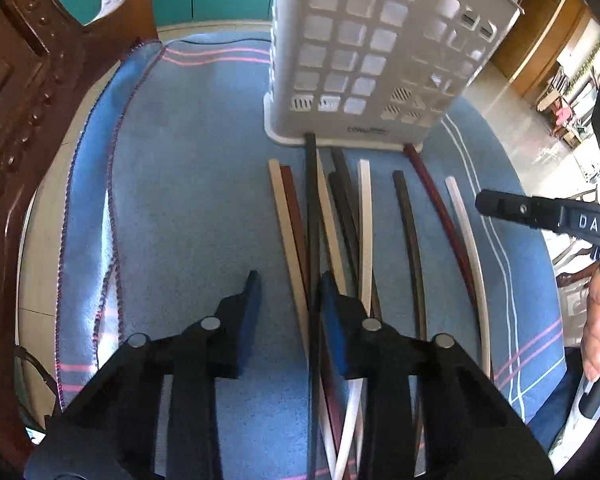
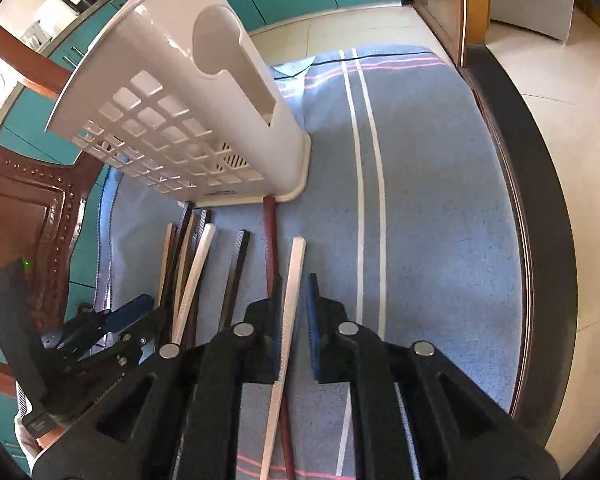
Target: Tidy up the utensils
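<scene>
A tall white plastic utensil holder with square cut-out walls [image 1: 332,130] stood upright on a blue towelling cloth with pink and white stripes [image 1: 188,200]. No utensil showed through its openings, though its inside was not fully visible, so the sorting appeared barely begun. Just in front of its base, loose square-sided chopsticks [image 1: 364,220] lay on the cloth, roughly side by side and pointing toward the holder, two of them touching its foot. About ten could be counted, though several overlapped: four cream-white sticks [image 1: 278,200], two reddish-brown sticks [image 1: 434,200], and four black or dark brown sticks [image 1: 406,220]. All of them seemingly remained to be gathered, perhaps paired by colour, and stood in the holder. The black left gripper with blue pads [image 1: 290,284] pointed down over the left end of the row, its jaws parted, with a cream stick, a reddish-brown stick and a long black stick lying between the fingers; the pads did not appear to press on them. The matching right gripper [image 2: 295,280] pointed down at the right end, its jaws narrow but not clenched: the outermost cream-white chopstick [image 2: 296,256] lay against one pad, with a visible gap to the other. Neither tool appeared to have lifted anything. A carved wooden chair [image 1: 4,120] stood beside the cloth.
</scene>
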The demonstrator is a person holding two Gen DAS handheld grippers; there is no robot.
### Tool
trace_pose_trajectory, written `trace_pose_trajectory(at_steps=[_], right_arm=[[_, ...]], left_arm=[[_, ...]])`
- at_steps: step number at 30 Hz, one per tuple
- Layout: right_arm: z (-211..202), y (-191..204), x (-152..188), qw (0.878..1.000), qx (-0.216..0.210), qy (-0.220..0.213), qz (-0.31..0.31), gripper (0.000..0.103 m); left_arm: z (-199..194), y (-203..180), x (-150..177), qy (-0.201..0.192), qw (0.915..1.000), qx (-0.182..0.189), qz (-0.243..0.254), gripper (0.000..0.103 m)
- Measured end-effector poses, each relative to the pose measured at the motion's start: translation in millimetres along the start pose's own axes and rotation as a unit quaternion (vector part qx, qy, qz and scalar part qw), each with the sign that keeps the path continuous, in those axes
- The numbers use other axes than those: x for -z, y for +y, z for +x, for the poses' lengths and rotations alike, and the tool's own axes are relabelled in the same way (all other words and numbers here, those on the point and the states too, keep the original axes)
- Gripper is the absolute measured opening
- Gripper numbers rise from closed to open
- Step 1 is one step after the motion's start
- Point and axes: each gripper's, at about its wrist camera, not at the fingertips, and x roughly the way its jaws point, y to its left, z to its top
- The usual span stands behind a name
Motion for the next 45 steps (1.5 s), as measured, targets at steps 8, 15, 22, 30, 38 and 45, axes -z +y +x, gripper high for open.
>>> trace_pose_trajectory(at_steps=[8,15,22,30,38,45], right_arm=[[-4.8,-13.4,-0.4,1.0,-0.003,-0.003,0.018,0.02],[-4.5,-16.8,4.2,1.0,0.003,-0.005,0.027,0.023],[0.4,-13.9,5.7,1.0,0.01,0.001,0.018,0.023],[4.6,-13.1,6.2,1.0,0.016,0.003,0.017,0.023],[18.8,1.8,10.7,1.0,0.014,0.012,-0.001,0.023],[29.3,13.3,12.0,0.999,0.024,0.017,-0.012,0.023]], left_arm=[[-3.0,0.0,8.0,-0.002,1.0,0.009,0.002,0.031],[-3.4,-12.0,8.9,0.001,1.0,0.004,0.006,0.024],[-8.8,-2.8,11.0,0.0,0.9994,0.027,-0.022,0.007],[-25.5,10.5,11.9,-0.009,0.9975,0.058,-0.04,0.006],[-20.5,18.6,16.2,-0.002,0.9986,0.026,-0.046,0.006],[-5.9,20.7,12.3,0.011,0.9987,0.009,-0.049,0.007]])
